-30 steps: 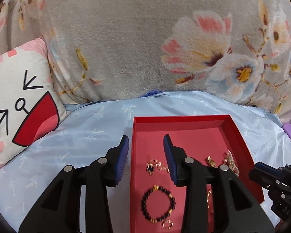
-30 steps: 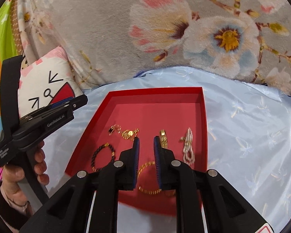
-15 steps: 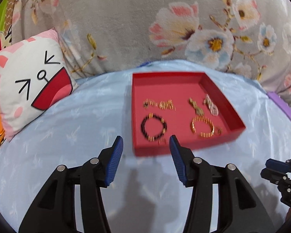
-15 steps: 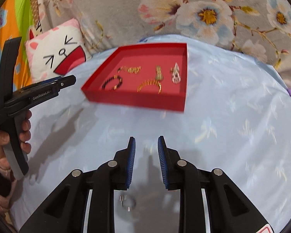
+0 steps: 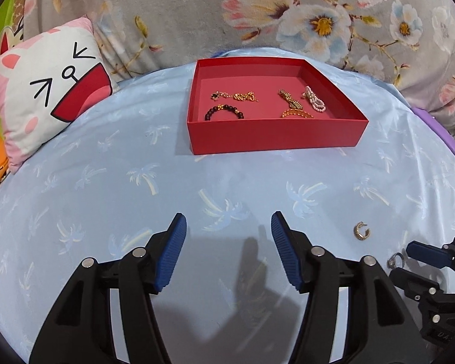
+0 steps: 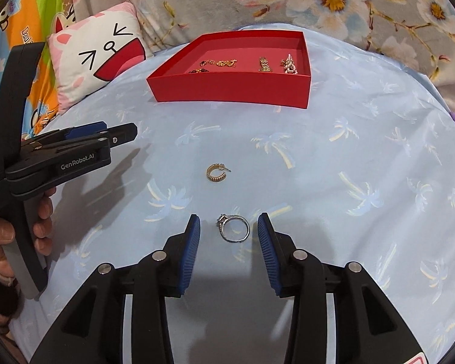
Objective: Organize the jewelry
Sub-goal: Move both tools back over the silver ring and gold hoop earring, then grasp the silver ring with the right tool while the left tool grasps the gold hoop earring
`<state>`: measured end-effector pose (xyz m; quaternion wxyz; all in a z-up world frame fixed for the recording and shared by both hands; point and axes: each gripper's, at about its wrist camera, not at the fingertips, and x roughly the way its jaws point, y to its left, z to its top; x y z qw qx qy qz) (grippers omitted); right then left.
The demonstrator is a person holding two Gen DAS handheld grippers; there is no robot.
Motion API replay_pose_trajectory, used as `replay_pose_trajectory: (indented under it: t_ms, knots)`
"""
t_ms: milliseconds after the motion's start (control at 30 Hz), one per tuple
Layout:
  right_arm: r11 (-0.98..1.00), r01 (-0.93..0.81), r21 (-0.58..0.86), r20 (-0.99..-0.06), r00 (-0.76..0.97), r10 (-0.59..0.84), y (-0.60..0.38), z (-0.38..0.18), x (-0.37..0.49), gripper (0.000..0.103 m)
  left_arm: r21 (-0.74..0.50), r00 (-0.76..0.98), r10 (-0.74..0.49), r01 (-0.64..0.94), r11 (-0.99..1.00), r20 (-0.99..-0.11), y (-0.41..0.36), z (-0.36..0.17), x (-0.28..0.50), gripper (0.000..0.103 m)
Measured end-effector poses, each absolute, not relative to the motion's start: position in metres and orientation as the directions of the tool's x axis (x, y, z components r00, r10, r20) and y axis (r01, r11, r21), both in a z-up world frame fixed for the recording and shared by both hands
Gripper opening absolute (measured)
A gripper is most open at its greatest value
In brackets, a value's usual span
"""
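Right now the right gripper (image 6: 229, 232) is opening its jaws around the silver ring (image 6: 234, 228) lying flat on the blue bedsheet (image 6: 333, 182), pads untouched. Lower squarely, then pinch the band's sides. Left gripper (image 5: 227, 244) is opening too, empty; red box (image 6: 227, 86) beyond.

Both tongs — left (image 5: 227, 242), right (image 6: 229, 239) — opening, empty

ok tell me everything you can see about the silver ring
The silver ring is a thin, shiny metal band with a small raised cluster setting, seemingly stones, on its upper left. It lies flat on the light blue palm-print sheet, outside the red box. It sits between the blue pads of the right gripper, whose jaws are opening; neither pad touches it. A gold hoop earring lies just beyond it, apart.
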<state>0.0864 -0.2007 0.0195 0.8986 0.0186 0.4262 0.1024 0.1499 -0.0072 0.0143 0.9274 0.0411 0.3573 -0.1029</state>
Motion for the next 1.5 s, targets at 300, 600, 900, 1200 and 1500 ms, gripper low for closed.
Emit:
replay_pose_trajectory:
  t_ms: [300,600,900,1200,1500]
  knots:
    - [0.978,-0.150,0.147,-0.769,0.604,0.208,-0.203,0.016,0.089,0.040,0.005,0.732,-0.158,0.216,0.976,-0.662,-0.007,0.015,0.148,0.064]
    - [0.980,-0.155,0.122,-0.773,0.605,0.192,-0.200,0.015,0.089,0.042,0.003,0.716,-0.164,0.226,0.974,-0.679,-0.008,0.013,0.148,0.071]
    - [0.987,-0.151,0.057,-0.781,0.609,0.138,-0.191,0.016,0.090,0.039,0.008,0.713,-0.165,0.233,0.973,-0.681,-0.010,0.012,0.147,0.074]
    - [0.987,-0.155,0.047,-0.781,0.610,0.133,-0.191,0.015,0.088,0.024,0.015,0.706,-0.166,0.243,0.970,-0.688,-0.013,0.010,0.146,0.074]
    - [0.986,-0.158,0.062,-0.779,0.609,0.146,-0.190,0.016,0.086,0.019,0.019,0.700,-0.168,0.251,0.968,-0.694,-0.016,0.010,0.146,0.079]
